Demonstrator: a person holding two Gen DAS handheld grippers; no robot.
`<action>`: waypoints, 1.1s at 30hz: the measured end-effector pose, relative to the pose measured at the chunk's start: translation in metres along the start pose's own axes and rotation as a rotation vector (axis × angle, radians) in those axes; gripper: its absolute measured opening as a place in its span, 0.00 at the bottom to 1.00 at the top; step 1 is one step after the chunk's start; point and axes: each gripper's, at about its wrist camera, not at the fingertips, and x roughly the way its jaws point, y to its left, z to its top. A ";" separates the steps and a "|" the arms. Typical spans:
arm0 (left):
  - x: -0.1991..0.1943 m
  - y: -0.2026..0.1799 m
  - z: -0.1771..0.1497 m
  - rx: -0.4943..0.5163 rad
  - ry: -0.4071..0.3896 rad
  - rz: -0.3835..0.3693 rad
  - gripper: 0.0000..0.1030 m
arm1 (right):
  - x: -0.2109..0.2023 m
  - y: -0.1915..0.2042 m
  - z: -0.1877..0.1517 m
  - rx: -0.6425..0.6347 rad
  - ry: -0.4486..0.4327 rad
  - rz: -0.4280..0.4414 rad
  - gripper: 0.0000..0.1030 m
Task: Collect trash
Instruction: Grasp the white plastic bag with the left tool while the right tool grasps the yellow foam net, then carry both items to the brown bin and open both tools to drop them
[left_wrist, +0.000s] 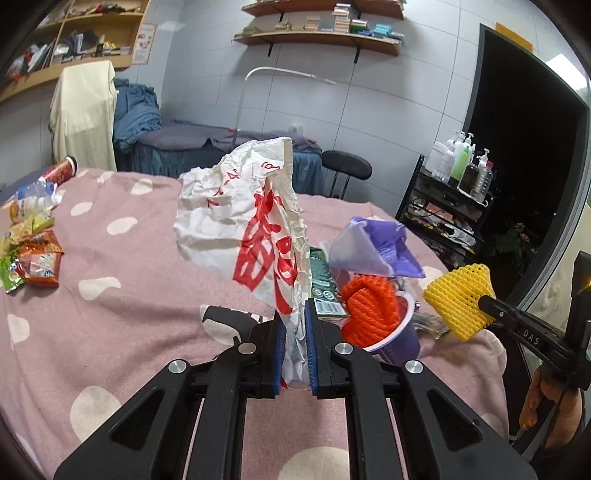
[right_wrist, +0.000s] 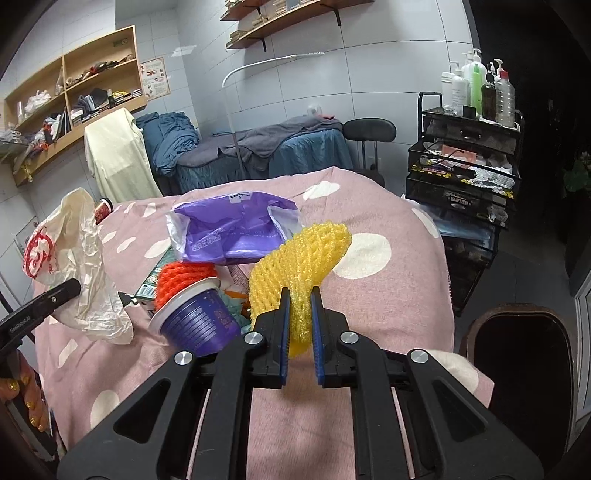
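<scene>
Bedding (right_wrist: 369, 295), pink with white dots, was spread under everything. Beside it stood a black cart (right_wrist: 465, 177) topped with bottles, and a dark bin (right_wrist: 517, 354) was seen at lower right. Snack packets (left_wrist: 37, 262) and a red can (left_wrist: 64, 168) were scattered far left. A purple bag (right_wrist: 236, 229) lay behind a purple cup (right_wrist: 199, 317) stuffed with orange netting (right_wrist: 184, 277). The left gripper (left_wrist: 295, 317) was clamped on a crumpled white bag (left_wrist: 240, 221), held upright above the bedding. The right gripper (right_wrist: 300, 299) was closed on yellow foam net (right_wrist: 295, 258), raised beside the cup.
</scene>
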 end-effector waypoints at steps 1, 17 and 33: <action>-0.004 -0.003 0.000 0.005 -0.010 -0.004 0.10 | -0.004 -0.001 -0.002 0.002 -0.005 0.001 0.11; -0.018 -0.077 -0.007 0.100 -0.009 -0.251 0.10 | -0.068 -0.056 -0.034 0.066 -0.084 -0.159 0.11; 0.021 -0.187 -0.025 0.252 0.142 -0.536 0.10 | -0.066 -0.191 -0.096 0.268 0.092 -0.510 0.11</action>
